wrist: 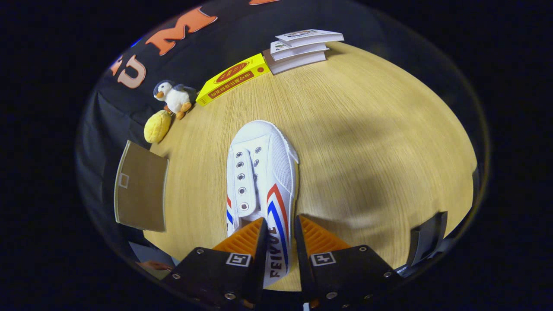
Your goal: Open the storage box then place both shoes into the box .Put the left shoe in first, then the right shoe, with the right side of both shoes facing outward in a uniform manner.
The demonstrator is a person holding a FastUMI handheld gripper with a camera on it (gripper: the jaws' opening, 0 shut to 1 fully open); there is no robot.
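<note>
Fingers (278,235) closed narrowly on the heel collar of white canvas shoe with red and blue stripes (259,172), toe pointing far across wooden tabletop (367,138). Probably light, soft-walled, apt to sag; best pinched at stiffer heel rim. Brown box panel (140,192) left.

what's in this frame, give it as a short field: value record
surface: wooden table
gripper: gripper shut on the side wall of the white shoe near the heel
shoe pose: toe pointing away from the fingers
left of shoe: brown flap at the table edge
beyond shoe: penguin plush, yellow plush, yellow box, stack of books
second shoe: cannot tell
</note>
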